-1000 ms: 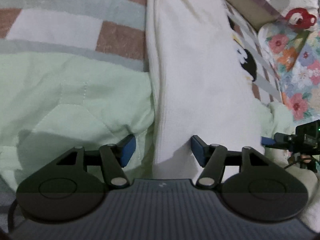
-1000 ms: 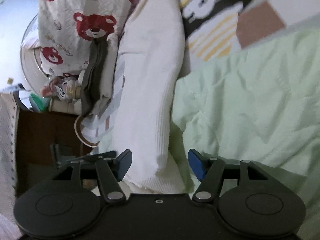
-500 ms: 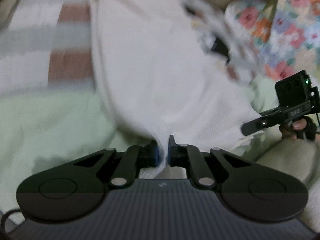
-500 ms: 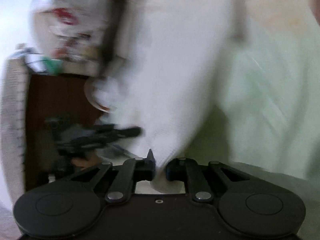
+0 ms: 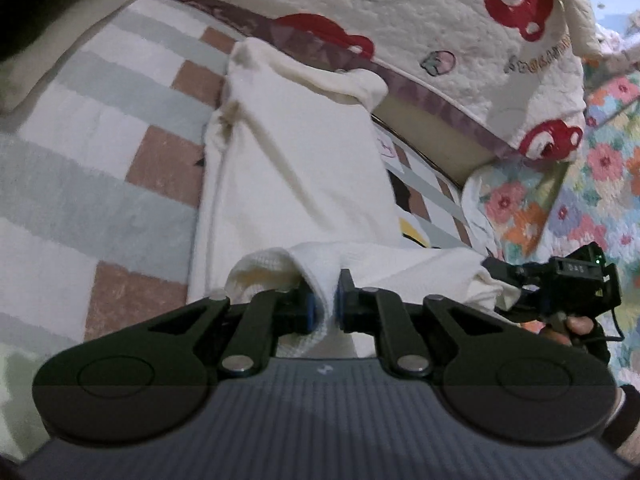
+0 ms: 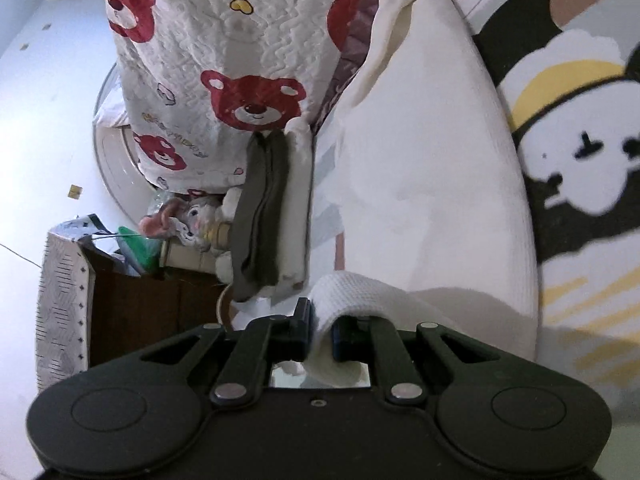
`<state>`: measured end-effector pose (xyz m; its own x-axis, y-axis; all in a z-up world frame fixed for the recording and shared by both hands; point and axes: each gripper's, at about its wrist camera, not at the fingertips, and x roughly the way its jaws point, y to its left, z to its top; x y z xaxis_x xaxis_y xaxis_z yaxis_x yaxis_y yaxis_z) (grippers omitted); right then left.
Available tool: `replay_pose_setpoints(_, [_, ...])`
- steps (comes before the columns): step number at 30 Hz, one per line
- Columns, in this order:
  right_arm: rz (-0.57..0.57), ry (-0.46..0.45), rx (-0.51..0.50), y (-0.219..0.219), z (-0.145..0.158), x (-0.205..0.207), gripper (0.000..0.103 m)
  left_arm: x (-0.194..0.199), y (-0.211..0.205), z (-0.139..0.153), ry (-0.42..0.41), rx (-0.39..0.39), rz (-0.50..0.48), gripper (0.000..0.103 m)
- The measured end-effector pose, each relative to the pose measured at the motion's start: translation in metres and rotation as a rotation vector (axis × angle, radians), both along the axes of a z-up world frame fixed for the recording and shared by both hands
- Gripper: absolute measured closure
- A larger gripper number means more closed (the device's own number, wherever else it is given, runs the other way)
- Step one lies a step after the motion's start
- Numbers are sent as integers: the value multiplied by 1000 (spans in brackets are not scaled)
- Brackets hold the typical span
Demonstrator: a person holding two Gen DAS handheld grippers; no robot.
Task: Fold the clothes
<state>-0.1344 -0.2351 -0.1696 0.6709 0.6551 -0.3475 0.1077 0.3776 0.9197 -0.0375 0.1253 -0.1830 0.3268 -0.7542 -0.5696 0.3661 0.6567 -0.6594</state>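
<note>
Counting, we find one cream garment (image 5: 304, 168) and two grippers. It is a soft, ribbed knit, long and narrow, lying lengthwise on a checked blanket (image 5: 100, 160) of grey, white and brown squares, beside a quilted cover printed with red bears (image 6: 248, 96). Our left gripper (image 5: 325, 309) has just closed and pinches the near hem between its blue pads, jaws almost together. Our right gripper (image 6: 320, 330) has also just closed and is clamped on the same hem's other corner, the knit bunched and lifted over the fingers.
</note>
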Motion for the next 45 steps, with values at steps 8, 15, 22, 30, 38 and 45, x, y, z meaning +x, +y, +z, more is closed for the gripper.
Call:
replay_pose_setpoints(8, [-24,-68,-84,-12,-19,-31,90,8,-27,-8,-79,117,-88,94])
replay_pose_setpoints(15, [52,10,-152,-25,-7,15,90,46,-49,18,-135,202,-57,95])
replay_pose_setpoints(22, [80,192,-203,-51,-29,73,89,59,-62,-3,-210,349,39,81])
replay_pose_setpoints(30, [32,158,-140,-62,-42,70,85,33,-19,12,-372,265,118,62])
replay_pose_setpoints(38, [-109,-83,-335,-67,-16,25,51,-9,-23,-5,-429,275,-23,49])
replay_pose_setpoints(45, [10,-196,-572,-31,-14,-10,51,-22,-57,-5,-520,385,-178,44])
